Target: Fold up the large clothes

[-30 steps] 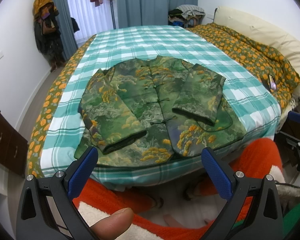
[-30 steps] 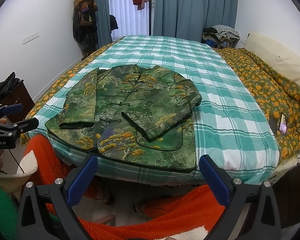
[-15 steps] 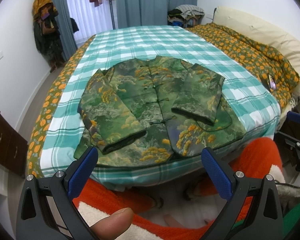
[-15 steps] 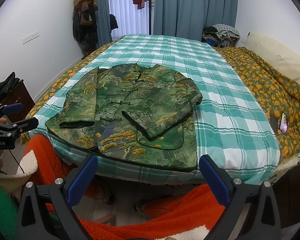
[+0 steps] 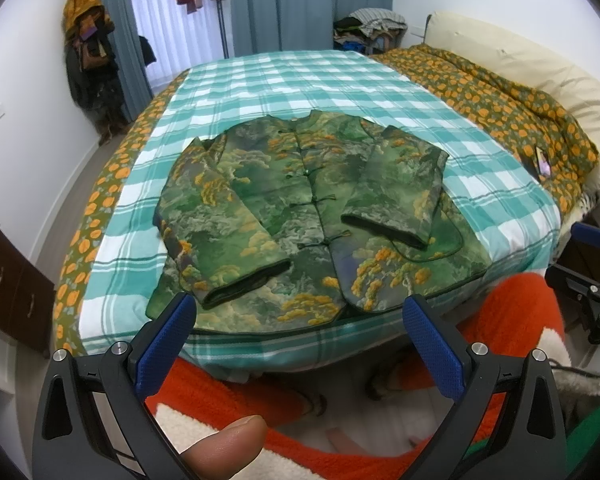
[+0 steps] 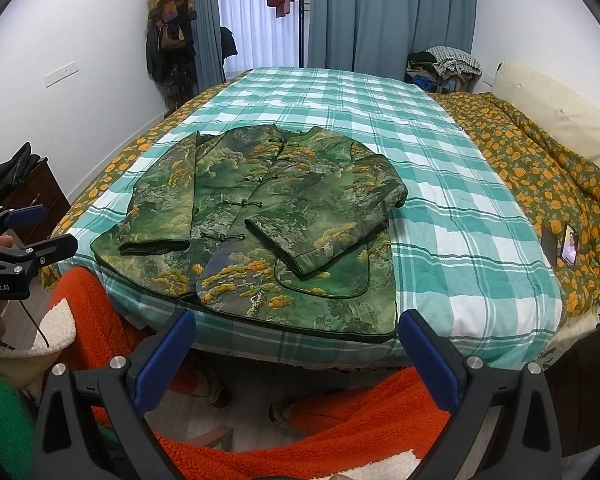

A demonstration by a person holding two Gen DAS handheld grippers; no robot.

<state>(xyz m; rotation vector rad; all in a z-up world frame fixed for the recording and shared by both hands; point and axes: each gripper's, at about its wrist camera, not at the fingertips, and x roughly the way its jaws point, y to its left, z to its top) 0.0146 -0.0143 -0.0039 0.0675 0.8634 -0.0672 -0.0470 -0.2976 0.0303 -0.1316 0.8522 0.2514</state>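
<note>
Jacket (image 5: 312,216) lies flat on the checked sheet (image 5: 300,80), front up, knot buttons closed down the middle, both sleeves folded in across the chest. It sits mid-frame in the left wrist view and a bit left of centre in the right wrist one (image 6: 260,220). Its hem runs right along the near edge of the bed, just about at the drop-off. Plenty of bare sheet behind the collar toward the curtains (image 5: 308,4), and a wide strip to the right of the jacket in the right wrist view before the orange-flower quilt (image 6: 540,168) starts.

Left gripper (image 5: 300,320) is held low at the bottom of its frame, blue fingers (image 5: 166,338) spread wide, nothing between them, clear of the hem. Right gripper (image 6: 296,334) same deal: wide open, empty, hovering short of the bed edge.

Stuff only one view gives you: left wrist view shows a thumb tip (image 5: 224,444) at the bottom centre, and the right gripper poking in at the right edge. Right wrist view shows the left gripper at its left edge, and the dark cabinet (image 6: 28,196) with a black bag on top. A phone (image 6: 570,246) lies on the quilt at right, and it's bigger and clearer there.
</note>
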